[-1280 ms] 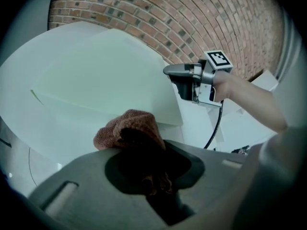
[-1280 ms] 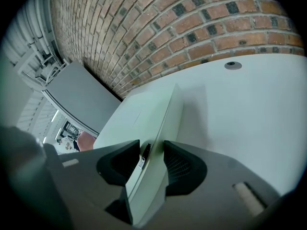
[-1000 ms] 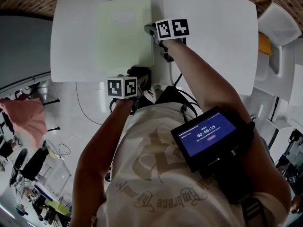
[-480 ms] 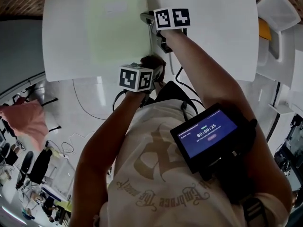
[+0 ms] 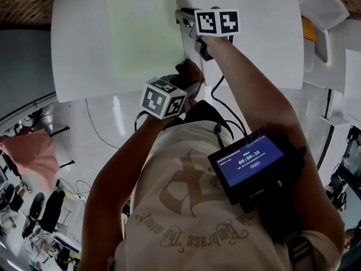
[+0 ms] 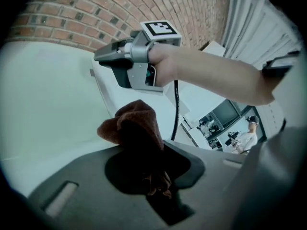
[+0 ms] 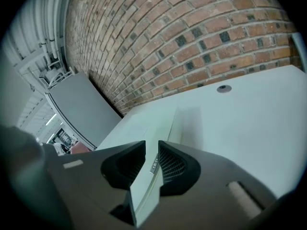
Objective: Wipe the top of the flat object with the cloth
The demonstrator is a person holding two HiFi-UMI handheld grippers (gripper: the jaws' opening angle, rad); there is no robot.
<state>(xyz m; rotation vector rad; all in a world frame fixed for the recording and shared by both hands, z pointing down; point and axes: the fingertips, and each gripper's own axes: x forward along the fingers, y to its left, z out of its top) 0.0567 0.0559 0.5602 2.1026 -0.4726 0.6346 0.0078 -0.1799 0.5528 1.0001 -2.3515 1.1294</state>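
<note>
From the head view, a pale green board point(image 5: 144, 35) lies on the white bench point(image 5: 254, 44). The right claw point(image 5: 181, 16) is at its right edge and the left claw point(image 5: 188, 72) is by its near right corner. From up there neither claw's grip can be made out.

The right gripper view shows that claw's jaws, just now closing, standing narrow with the board's thin edge pinched between ribbed pads point(image 7: 172, 164).

The left gripper view shows the other claw clamped on a bunched brown cloth point(image 6: 136, 128). Whether the cloth touches the board cannot be told.
</note>
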